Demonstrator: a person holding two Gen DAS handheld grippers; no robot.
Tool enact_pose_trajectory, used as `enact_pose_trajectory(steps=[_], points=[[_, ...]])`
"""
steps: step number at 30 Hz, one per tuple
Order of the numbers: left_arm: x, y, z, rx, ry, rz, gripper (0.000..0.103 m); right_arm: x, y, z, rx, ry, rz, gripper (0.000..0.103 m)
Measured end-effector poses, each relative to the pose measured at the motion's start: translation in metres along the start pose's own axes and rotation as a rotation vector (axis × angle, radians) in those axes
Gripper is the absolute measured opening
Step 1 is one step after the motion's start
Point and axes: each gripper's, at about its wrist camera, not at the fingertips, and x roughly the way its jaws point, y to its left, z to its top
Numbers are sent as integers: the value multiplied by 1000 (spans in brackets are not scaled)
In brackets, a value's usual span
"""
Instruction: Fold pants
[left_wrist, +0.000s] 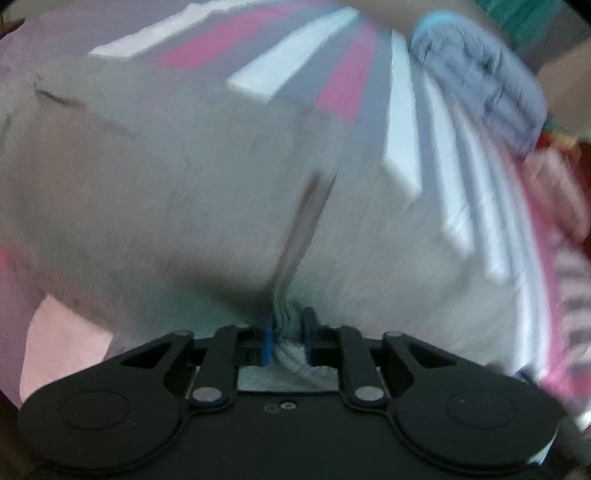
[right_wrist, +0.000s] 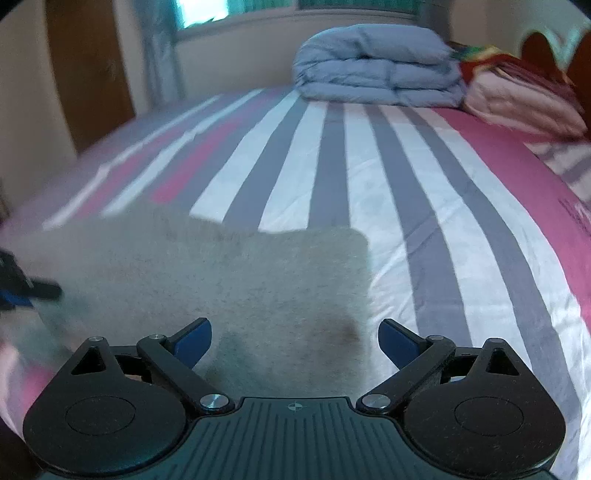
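**Grey pants on the striped bed**

The pants (right_wrist: 207, 273) are pale grey, fuzzy fabric, spread flat on the bed (right_wrist: 424, 221) near its near edge, with one squared corner toward the bed's middle. In the left wrist view a bunched fold of the cloth (left_wrist: 290, 332) rises, with a crease running away from it.

**No readable text in either view**

No word, brand or number can be read anywhere. The pink edge of the bed sheet (right_wrist: 554, 192) carries a small dark printed mark at the far right, too blurred and too small to make out. The right hand-held gripper (right_wrist: 294, 341) has a tiny round crosshair sign on its ribbed body, with no lettering beside it.
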Motion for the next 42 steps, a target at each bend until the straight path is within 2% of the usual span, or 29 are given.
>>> enact_pose_trajectory(steps=[4, 6, 7, 8, 9, 11, 15, 17, 19, 22, 24, 26, 31, 33, 37, 40, 42], points=[[-18, -11, 11, 19, -22, -18, 12, 2, 11, -4, -45, -18, 2, 97], [-34, -15, 19, 52, -71, -26, 21, 2, 15, -4, -65, -38, 5, 97], [-37, -15, 23, 67, -82, -6, 34, 2, 17, -3, -75, -45, 13, 97], [-37, -12, 25, 62, -78, 13, 43, 5, 20, -4, -98, -41, 11, 97], [-36, -5, 26, 32, -68, 22, 43, 11, 25, -7, -136, -10, 8, 97], [-38, 8, 26, -9, -52, 13, 43, 38, 30, -17, -209, 135, -1, 97], [-52, 43, 30, -112, -55, 30, 50, 32, 19, -15, -119, 102, -6, 97], [-61, 67, 32, -185, -70, 61, 64, 20, 21, -8, -106, 48, 15, 97], [-73, 98, 34, -282, -93, 83, 68, 18, 27, -1, -92, 21, 46, 97], [-87, 139, 36, -384, -144, 157, 75, 25, 38, 6, -67, 28, 78, 97], [-89, 165, 38, -437, -163, 208, 76, 31, 43, 5, -35, 46, 100, 97], [-86, 188, 41, -506, -165, 225, 75, 35, 48, 4, -6, 65, 112, 97], [-62, 235, 48, -665, -170, 132, 74, 43, 56, -2, 11, 107, 112, 97], [-46, 249, 49, -717, -147, 45, 74, 46, 55, -3, 8, 111, 105, 97], [-35, 267, 44, -814, -233, -139, 77, 47, 57, -4, 1, 122, 95, 97], [-24, 277, 43, -873, -244, -285, 77, 49, 60, -5, -19, 128, 80, 97], [-14, 280, 46, -880, -238, -304, 77, 51, 63, -6, -33, 129, 67, 97]])
